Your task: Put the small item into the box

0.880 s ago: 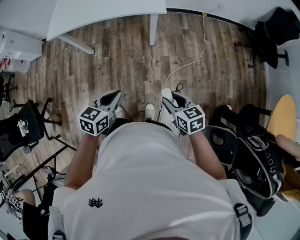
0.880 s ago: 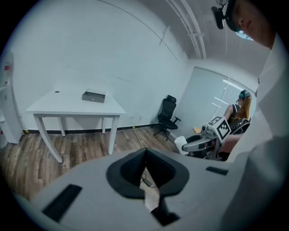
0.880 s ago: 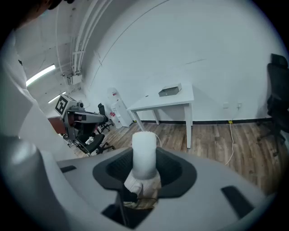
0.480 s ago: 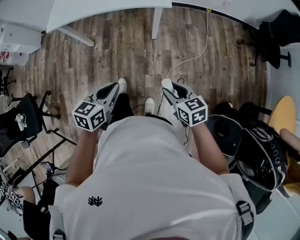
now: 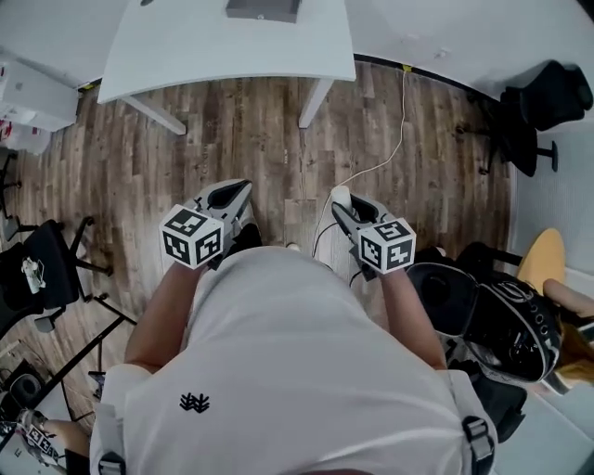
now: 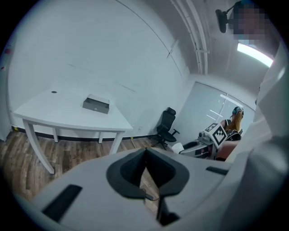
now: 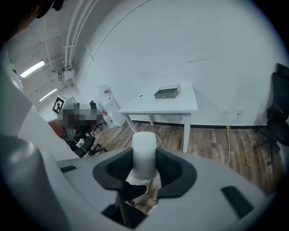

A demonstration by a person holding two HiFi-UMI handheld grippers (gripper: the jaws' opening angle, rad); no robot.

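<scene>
Right tongs (image 7: pixel 144 168): clamped on the small white cylinder (image 7: pixel 144 151), whose end sticks out past the tips. Left tongs (image 6: pixel 145 152): tips together, nothing between them. We hold both tongs in front of the body, tilted downward over the wooden floor (image 5: pixel 232 121), so the cylinder is well apart from the white worktop (image 5: pixel 176 46). The grey box (image 5: pixel 263 8) lies flat on the worktop by its far edge, near the wall.
</scene>
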